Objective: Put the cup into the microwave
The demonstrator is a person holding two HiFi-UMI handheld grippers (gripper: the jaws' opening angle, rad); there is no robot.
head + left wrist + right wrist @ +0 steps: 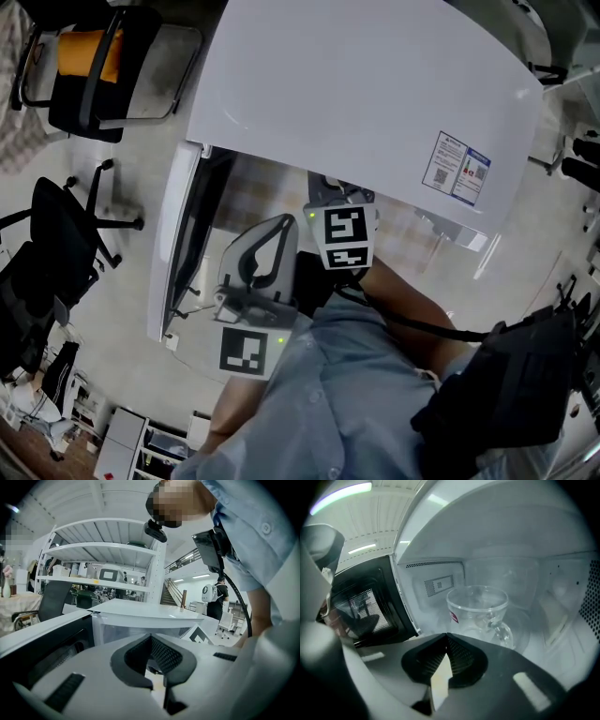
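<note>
Both tools, the left gripper (151, 637) and the right gripper (446, 635), have jaws closed on nothing. Just beyond the right one, the glass cup (478, 611) stands upright inside the microwave (356, 94), whose door (365, 606) stands open at left.

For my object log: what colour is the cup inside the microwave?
The cup is clear glass with a small red mark; best seen in the right gripper view.
</note>
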